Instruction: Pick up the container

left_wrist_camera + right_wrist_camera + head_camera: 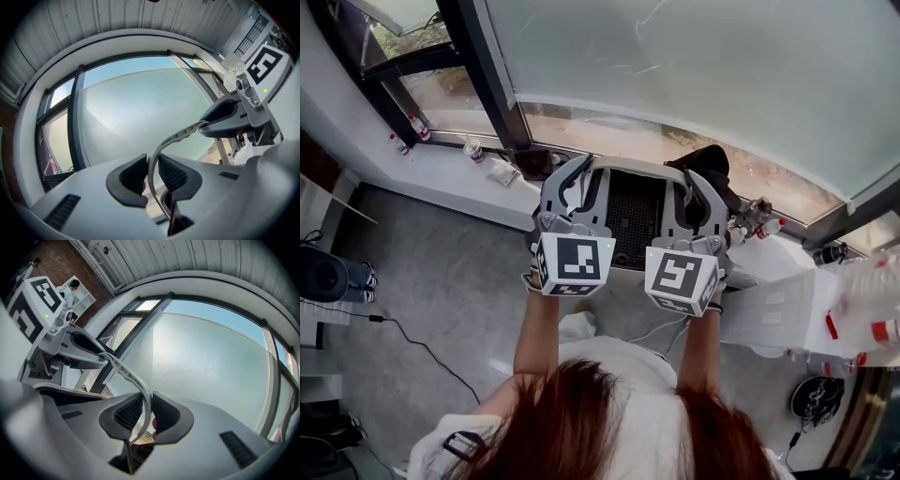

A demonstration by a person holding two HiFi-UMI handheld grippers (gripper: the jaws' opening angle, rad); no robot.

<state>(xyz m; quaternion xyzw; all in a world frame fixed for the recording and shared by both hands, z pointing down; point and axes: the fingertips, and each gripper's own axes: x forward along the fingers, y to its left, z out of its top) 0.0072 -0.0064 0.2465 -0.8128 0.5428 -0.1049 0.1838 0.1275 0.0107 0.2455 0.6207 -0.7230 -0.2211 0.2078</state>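
You have the light-grey plastic container with the dark mesh inside up in the air in front of you, between your two grippers. It hangs above the grey floor, near the white window sill, and only your grip supports it. The left gripper has its dark fingers pinched on the container's thin, curved grey handle strip. The right gripper has its fingers pinched on the same strip at its other end. Judging by the thin walls and open mesh, the container is probably light and fairly stiff. The narrow strip looks smooth and bendable, though, so it could bow or slide in the pads if one side pulls harder. Take it at both ends, level and evenly matched, and avoid twisting your hands against each other.
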